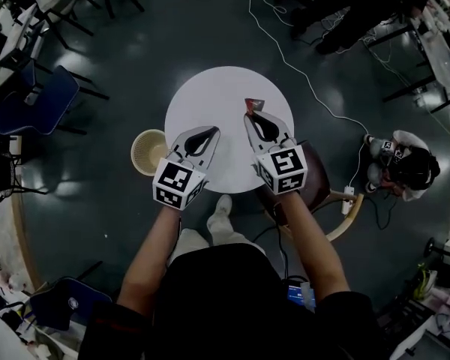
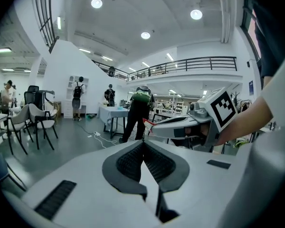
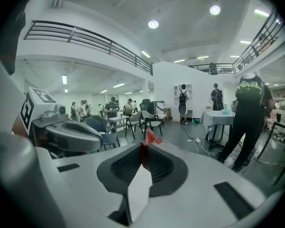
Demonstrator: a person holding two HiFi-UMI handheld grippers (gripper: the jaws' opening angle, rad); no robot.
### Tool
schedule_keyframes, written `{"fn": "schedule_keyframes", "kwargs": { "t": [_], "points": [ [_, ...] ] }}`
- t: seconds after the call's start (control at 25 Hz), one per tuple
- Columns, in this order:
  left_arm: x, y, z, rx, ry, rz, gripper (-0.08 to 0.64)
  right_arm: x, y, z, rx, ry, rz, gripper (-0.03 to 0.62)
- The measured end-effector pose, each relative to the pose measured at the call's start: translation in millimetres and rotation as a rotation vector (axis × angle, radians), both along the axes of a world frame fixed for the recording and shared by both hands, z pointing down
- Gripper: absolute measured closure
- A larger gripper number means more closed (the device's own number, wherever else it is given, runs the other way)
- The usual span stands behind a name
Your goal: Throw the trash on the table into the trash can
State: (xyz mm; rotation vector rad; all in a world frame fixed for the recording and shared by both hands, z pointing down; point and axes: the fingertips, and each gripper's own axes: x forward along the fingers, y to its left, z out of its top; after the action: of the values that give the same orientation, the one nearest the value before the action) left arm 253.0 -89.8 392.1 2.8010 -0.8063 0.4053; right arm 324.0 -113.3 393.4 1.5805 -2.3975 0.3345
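A crumpled red wrapper (image 1: pixel 254 104) sticks out from the tips of my right gripper (image 1: pixel 249 114), which is shut on it above the round white table (image 1: pixel 210 96). In the right gripper view the wrapper (image 3: pixel 152 137) is pinched between the dark pads of the right gripper (image 3: pixel 143 147). My left gripper (image 1: pixel 212 130) hovers beside it over the table's near left part, jaws shut with nothing in them; its pads meet at the tip of the left gripper (image 2: pixel 143 142). A beige woven trash can (image 1: pixel 148 151) stands on the floor at the table's left edge.
A blue chair (image 1: pixel 37 100) stands to the far left and a wooden chair (image 1: pixel 337 208) at the table's near right. A white cable (image 1: pixel 300 73) runs across the dark floor. A person (image 1: pixel 405 163) crouches at the right. Another person (image 2: pixel 135 113) stands by a desk.
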Motion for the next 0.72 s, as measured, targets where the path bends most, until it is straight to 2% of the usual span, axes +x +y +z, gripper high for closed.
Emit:
{"fn": "schedule_keyframes", "kwargs": {
  "t": [0.12,0.24,0.72],
  "points": [
    [-2.1,-1.6,-13.1,0.038,-0.015,-0.006,0.546,-10.0,1.7,-13.8,0.022,-0.007,-0.026,0.549],
    [-11.3,-4.2,-22.4,0.03,0.016,-0.035,0.546,-21.5,5.1,-26.9,0.043,-0.01,-0.054,0.549],
    [-57.7,-2.6,-61.3,0.069,0.034,-0.143,0.546,-69.3,16.5,-70.4,0.105,-0.014,-0.155,0.549]
  ]
}}
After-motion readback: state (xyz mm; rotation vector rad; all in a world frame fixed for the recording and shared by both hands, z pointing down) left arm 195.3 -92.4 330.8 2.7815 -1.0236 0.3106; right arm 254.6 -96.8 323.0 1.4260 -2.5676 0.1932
